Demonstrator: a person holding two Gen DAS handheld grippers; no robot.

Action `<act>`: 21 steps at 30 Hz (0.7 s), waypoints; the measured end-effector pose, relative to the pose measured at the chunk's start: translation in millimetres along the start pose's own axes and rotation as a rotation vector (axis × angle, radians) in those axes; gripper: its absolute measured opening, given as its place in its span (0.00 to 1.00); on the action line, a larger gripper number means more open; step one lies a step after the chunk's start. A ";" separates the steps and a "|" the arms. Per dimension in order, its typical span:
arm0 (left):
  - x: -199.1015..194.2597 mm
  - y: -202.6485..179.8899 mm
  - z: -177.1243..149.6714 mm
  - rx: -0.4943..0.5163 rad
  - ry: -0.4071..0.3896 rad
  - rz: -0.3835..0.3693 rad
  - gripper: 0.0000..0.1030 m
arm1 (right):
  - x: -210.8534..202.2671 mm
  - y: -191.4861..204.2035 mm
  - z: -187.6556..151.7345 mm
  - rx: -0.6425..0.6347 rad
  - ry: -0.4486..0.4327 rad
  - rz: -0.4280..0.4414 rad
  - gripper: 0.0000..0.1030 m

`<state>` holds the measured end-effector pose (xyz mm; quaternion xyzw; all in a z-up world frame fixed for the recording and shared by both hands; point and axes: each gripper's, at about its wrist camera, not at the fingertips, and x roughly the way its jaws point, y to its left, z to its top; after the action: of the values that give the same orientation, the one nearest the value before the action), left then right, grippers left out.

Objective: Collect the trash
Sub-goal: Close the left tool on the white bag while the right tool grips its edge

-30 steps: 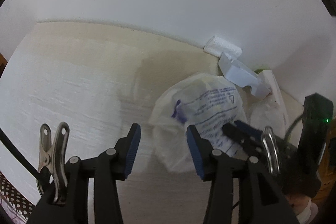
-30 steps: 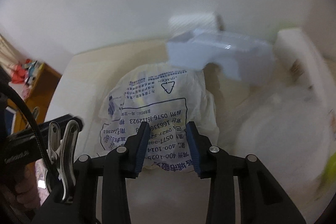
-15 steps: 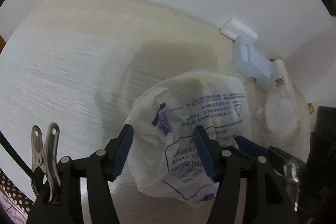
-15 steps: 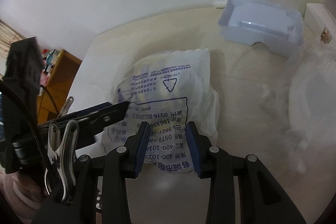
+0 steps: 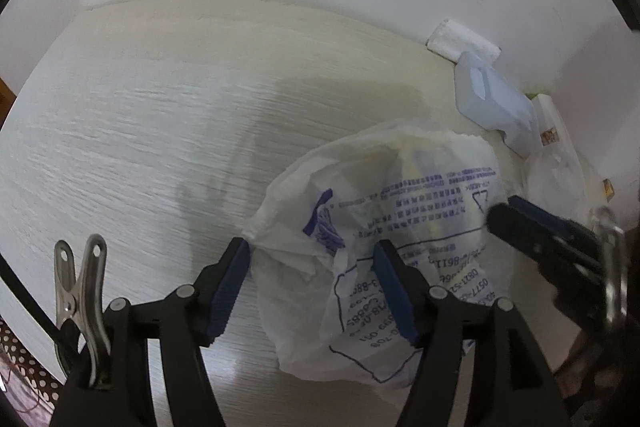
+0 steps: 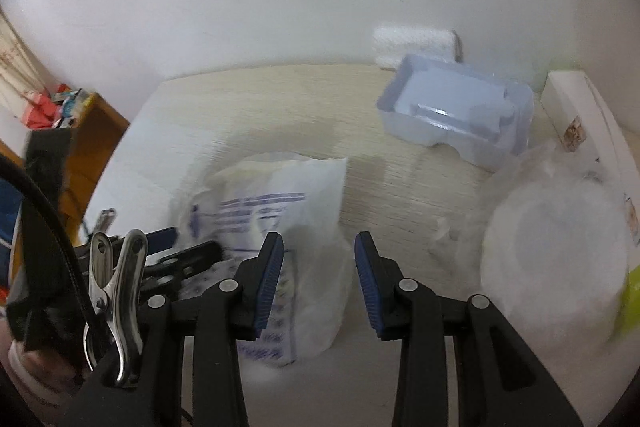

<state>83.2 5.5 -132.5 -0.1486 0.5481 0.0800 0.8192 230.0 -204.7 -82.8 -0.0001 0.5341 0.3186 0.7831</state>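
A white plastic bag with blue print (image 5: 400, 211) lies crumpled on the pale wooden table (image 5: 140, 131); it also shows in the right wrist view (image 6: 280, 211). My left gripper (image 5: 316, 285) is open, its jaws standing either side of the bag's near left corner. My right gripper (image 6: 318, 281) is open, with the bag's right edge between its jaws. A clear blue plastic tray (image 6: 456, 111) lies at the back near the wall. A crinkled clear wrapper with a round white lid (image 6: 552, 239) lies at the right.
A white foam block (image 6: 416, 45) leans on the wall behind the tray. A white box (image 6: 584, 123) stands at the far right, with something yellow-green (image 6: 634, 291) below it. A wooden shelf with clutter (image 6: 68, 111) stands off the table's left edge.
My right gripper has opened wider and shifted right along the bag. My left gripper has moved in closer, so the bag's corner now sits between its jaws.
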 end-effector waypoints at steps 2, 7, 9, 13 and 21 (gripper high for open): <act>-0.4 -2.4 -0.5 0.004 -0.002 0.003 0.66 | 8.6 -5.6 -2.4 0.012 0.016 -0.002 0.37; -0.1 -6.1 -1.7 0.027 -0.006 0.006 0.67 | 18.6 0.3 -2.9 0.009 0.033 -0.005 0.37; 0.4 -9.2 -2.2 0.051 -0.005 0.011 0.67 | 25.2 5.6 -1.2 0.011 0.037 -0.011 0.37; 2.8 -10.0 0.2 0.071 -0.004 0.016 0.67 | 29.1 11.1 -13.1 0.036 0.032 -0.022 0.37; 1.5 -5.9 3.0 0.106 -0.003 -0.021 0.51 | 35.4 31.0 -31.7 0.084 0.034 -0.009 0.26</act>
<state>88.2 1.0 -131.9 -0.1107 0.5487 0.0428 0.8275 196.1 -173.1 -115.5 0.0249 0.5602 0.2922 0.7747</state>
